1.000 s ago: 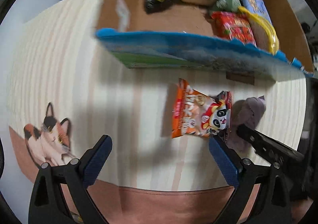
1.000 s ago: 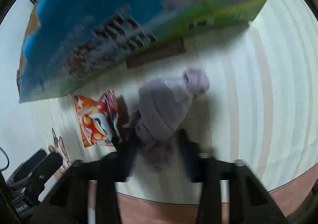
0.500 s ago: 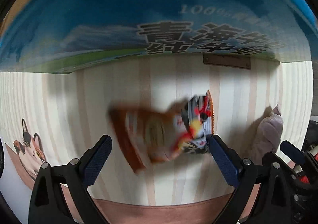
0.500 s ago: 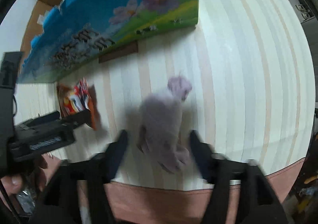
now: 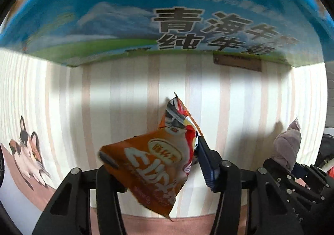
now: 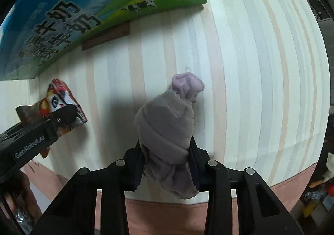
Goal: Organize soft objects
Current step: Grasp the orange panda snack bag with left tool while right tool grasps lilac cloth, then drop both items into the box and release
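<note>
Left wrist view: the left gripper (image 5: 158,166), jaws closing, pinches the crinkled orange foil snack packet (image 5: 152,174) at lower centre. Right wrist view: the right gripper (image 6: 167,155) is clamped on the rolled mauve fabric sock bundle (image 6: 167,126) at centre frame, over the striped tablecloth (image 6: 250,68).

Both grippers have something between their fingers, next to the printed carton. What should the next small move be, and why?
Probably lift both straight up. The right gripper is shut on the rolled purple cloth, and the left gripper is closing on the orange snack packet, which already sits tilted between its fingers. The carton wall stands just ahead, so height is likely needed first.
</note>
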